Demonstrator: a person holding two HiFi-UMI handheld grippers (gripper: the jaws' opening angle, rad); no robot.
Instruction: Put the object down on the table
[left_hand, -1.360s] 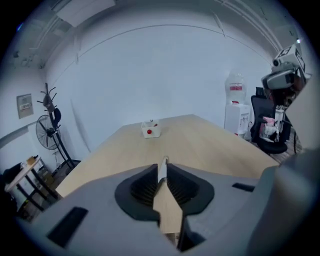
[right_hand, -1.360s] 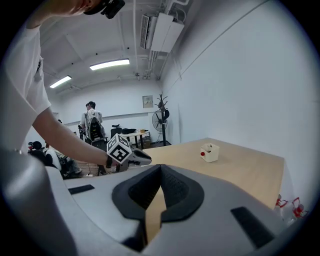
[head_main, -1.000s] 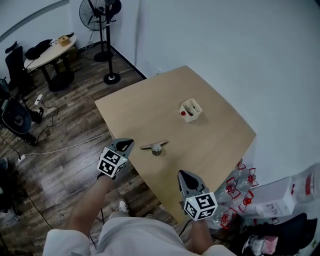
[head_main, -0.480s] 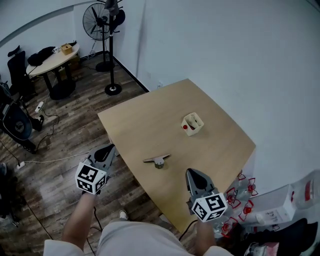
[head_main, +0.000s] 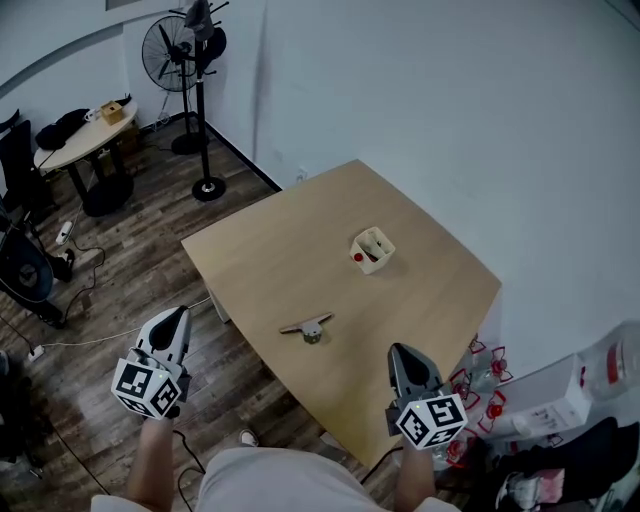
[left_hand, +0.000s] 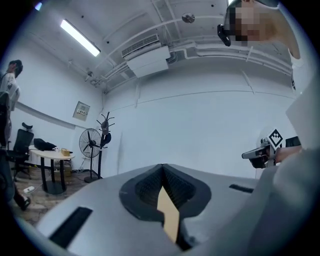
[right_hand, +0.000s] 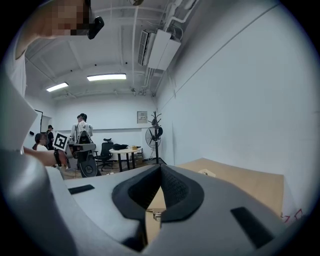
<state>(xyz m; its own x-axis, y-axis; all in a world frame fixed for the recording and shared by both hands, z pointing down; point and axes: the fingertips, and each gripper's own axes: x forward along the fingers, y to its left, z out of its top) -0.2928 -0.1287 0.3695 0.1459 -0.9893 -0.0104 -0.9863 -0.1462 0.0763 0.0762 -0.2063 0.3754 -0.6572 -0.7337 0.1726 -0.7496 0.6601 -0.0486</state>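
Observation:
A small metal T-shaped object (head_main: 310, 328) lies on the light wooden table (head_main: 300, 240), near its front edge. Neither gripper touches it. My left gripper (head_main: 178, 316) hangs over the floor, left of the table, with its jaws shut and nothing in them. My right gripper (head_main: 401, 351) is at the table's near right corner, also shut and empty. In the right gripper view the jaws (right_hand: 161, 167) meet, and the metal object (right_hand: 156, 215) shows below them. In the left gripper view the closed jaws (left_hand: 162, 167) let through only a sliver of table.
A small white box (head_main: 371, 250) with a red thing in it stands mid-table. Bottles with red caps (head_main: 480, 370) crowd the floor by the table's right corner. A standing fan (head_main: 175, 50), a round table (head_main: 85, 125) and a chair (head_main: 25, 270) stand at the left. People (right_hand: 82, 132) stand far off.
My left gripper has drawn back and to the left, off the table's edge and over the floor. The right gripper has pulled back slightly. The metal object has stayed in place.

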